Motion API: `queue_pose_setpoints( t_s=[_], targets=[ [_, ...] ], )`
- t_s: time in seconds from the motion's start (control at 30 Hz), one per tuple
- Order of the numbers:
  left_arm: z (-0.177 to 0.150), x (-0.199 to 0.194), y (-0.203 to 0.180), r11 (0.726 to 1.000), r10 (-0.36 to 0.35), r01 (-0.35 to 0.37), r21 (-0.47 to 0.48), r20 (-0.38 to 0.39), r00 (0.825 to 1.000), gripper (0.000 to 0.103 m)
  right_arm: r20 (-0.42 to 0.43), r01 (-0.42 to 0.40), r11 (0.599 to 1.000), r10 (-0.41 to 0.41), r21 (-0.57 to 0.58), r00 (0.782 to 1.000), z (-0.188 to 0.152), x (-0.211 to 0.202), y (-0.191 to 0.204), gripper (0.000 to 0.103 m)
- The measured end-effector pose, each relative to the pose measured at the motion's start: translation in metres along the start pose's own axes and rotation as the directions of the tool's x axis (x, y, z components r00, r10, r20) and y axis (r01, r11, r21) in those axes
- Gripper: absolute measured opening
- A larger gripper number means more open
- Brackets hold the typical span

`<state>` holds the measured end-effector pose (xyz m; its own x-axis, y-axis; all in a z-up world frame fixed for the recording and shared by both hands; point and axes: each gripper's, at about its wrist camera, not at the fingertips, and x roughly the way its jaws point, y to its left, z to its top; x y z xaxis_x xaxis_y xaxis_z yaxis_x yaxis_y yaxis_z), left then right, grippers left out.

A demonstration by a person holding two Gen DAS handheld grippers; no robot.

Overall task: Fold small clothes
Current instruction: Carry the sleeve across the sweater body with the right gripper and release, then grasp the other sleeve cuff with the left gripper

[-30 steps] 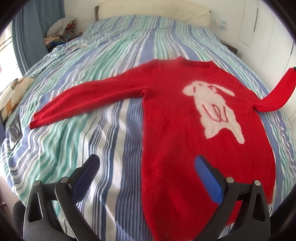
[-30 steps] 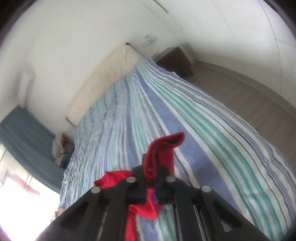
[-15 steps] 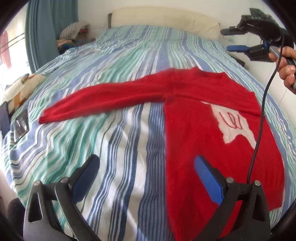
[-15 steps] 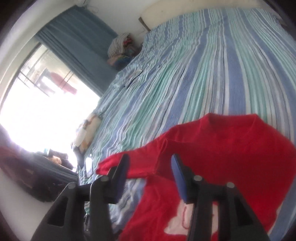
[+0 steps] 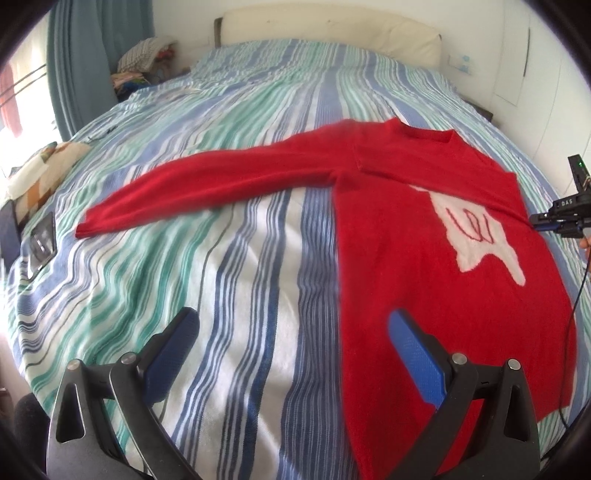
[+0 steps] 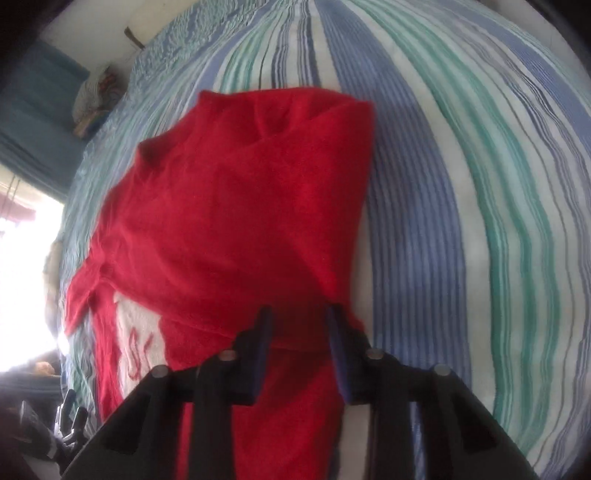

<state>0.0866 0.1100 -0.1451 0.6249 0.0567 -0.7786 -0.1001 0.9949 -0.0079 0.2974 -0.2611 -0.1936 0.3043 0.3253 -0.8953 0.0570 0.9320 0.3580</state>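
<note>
A red sweater (image 5: 406,229) with a white animal figure lies flat on the striped bed. One sleeve (image 5: 207,184) stretches out to the left. The other sleeve lies folded across the chest (image 6: 236,206) and covers the top of the figure. My left gripper (image 5: 291,332) is open and empty above the sweater's lower left edge. My right gripper (image 6: 299,328) is open and empty just above the folded sleeve; it also shows in the left wrist view (image 5: 565,218) at the sweater's right side.
The striped bedspread (image 5: 221,295) covers the whole bed. A cream headboard (image 5: 332,33) is at the far end. A pile of clothes (image 5: 144,62) and a blue curtain are at the far left. A patterned pillow (image 5: 40,173) and dark devices lie at the left edge.
My right gripper carried the right sleeve over the chest, let it go and opened. It then dropped low beside the sweater. My left gripper stayed open and shifted left.
</note>
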Motion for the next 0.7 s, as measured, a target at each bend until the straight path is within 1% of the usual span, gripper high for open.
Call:
queue_pose_setpoints(
  t_s=[0.03,0.07,0.17,0.2,0.3,0.33,0.37,0.4,0.47,0.5,0.57,0.6,0.63,0.7],
  targets=[
    [-0.001,-0.001,0.0,1.0,-0.001,0.001,0.003,0.0,1.0,0.102,0.032,0.006,1.0,-0.007,0.014,0.999,-0.006,-0.01,-0.008,0.02],
    [-0.001,-0.001,0.0,1.0,-0.006,0.006,0.003,-0.002,1.0,0.102,0.06,0.022,1.0,-0.023,0.014,0.998,-0.013,-0.023,-0.011,0.027],
    [-0.002,0.002,-0.002,1.0,-0.03,0.03,-0.001,-0.017,0.999,0.102,0.106,-0.007,0.998,0.014,-0.069,0.994,-0.046,-0.061,-0.004,0.029],
    [-0.002,0.003,-0.003,0.999,-0.041,0.041,0.001,-0.027,0.999,0.102,0.104,-0.026,0.995,0.036,-0.1,0.994,-0.059,-0.075,0.005,0.029],
    [-0.007,0.007,-0.012,0.996,-0.084,0.086,0.026,-0.077,0.993,0.102,0.057,-0.153,0.972,0.166,-0.179,0.985,-0.116,-0.094,0.026,0.03],
    [-0.01,0.008,-0.017,0.994,-0.1,0.104,0.039,-0.1,0.99,0.102,0.023,-0.197,0.961,0.205,-0.196,0.979,-0.136,-0.093,0.032,0.03],
    [-0.014,0.009,-0.021,0.99,-0.119,0.127,0.053,-0.129,0.984,0.102,-0.019,-0.222,0.954,0.223,-0.203,0.975,-0.158,-0.087,0.037,0.032],
    [-0.017,0.011,-0.025,0.987,-0.137,0.149,0.065,-0.158,0.978,0.102,-0.067,-0.219,0.955,0.21,-0.201,0.975,-0.18,-0.075,0.038,0.034],
    [-0.021,0.009,-0.029,0.983,-0.151,0.168,0.075,-0.189,0.97,0.102,-0.156,-0.147,0.968,0.117,-0.203,0.981,-0.219,-0.05,0.035,0.034],
    [-0.018,0.005,-0.027,0.982,-0.164,0.179,0.065,-0.19,0.968,0.102,-0.158,-0.115,0.971,0.082,-0.211,0.984,-0.234,-0.046,0.031,0.034],
    [-0.006,-0.008,-0.015,0.974,-0.217,0.224,0.022,-0.169,0.961,0.102,-0.085,-0.087,0.973,0.07,-0.215,0.994,-0.248,-0.057,0.031,0.034],
    [0.004,-0.014,-0.006,0.971,-0.238,0.241,0.001,-0.15,0.96,0.102,-0.065,-0.064,0.976,0.052,-0.209,0.997,-0.251,-0.064,0.032,0.035],
    [0.017,-0.019,0.004,0.969,-0.247,0.247,-0.015,-0.129,0.96,0.102,-0.039,-0.048,0.977,0.041,-0.208,0.998,-0.252,-0.072,0.035,0.037],
    [0.047,-0.025,0.031,0.971,-0.238,0.235,-0.045,-0.092,0.967,0.102,0.026,-0.03,0.973,0.037,-0.227,0.999,-0.249,-0.086,0.044,0.046]
  ],
)
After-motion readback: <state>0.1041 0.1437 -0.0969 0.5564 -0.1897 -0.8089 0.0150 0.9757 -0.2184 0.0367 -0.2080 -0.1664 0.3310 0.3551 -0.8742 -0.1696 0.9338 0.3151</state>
